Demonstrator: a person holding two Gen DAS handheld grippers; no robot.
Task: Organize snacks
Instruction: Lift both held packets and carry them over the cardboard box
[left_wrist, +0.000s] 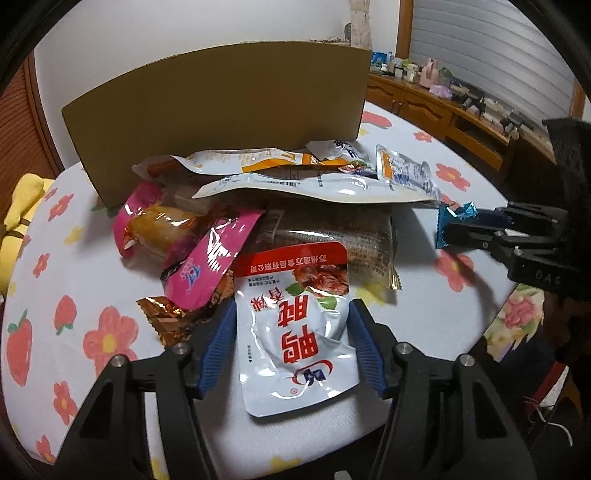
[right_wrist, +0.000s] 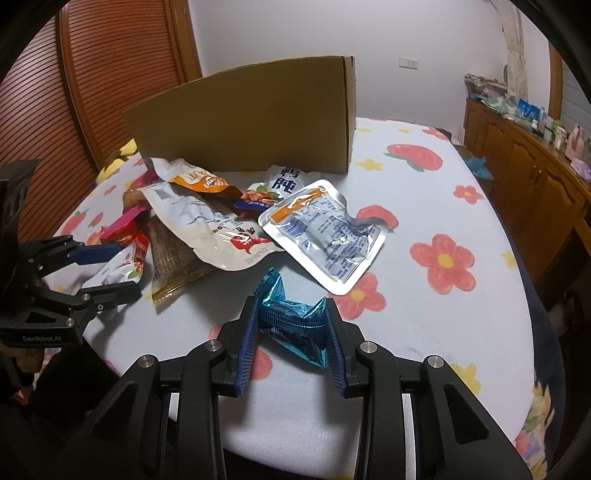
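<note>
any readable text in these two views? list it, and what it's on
"GenRobot.AI": left gripper body.
"鸭肫", upside down: white and red pouch in the left gripper.
"鸭肫": white pouch by the cardboard box.
Fine print on the silver pouch and the brown packet: too small to read.

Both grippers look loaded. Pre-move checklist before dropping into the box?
1. Left gripper grip on the white and red pouch: ok, a blue pad on each side of it.
2. Right gripper grip on the blue wrapper: ok, crumpled between the pads.
3. Pouch free of the pile: cannot tell, its far end overlaps the brown packet.
4. Cardboard box open at the top: cannot tell, only its side walls show.
5. Path to the box: not ok straight ahead, the snack pile lies between; go over it.
6. Grippers apart: ok, a bare stretch of tablecloth lies between them.
</note>
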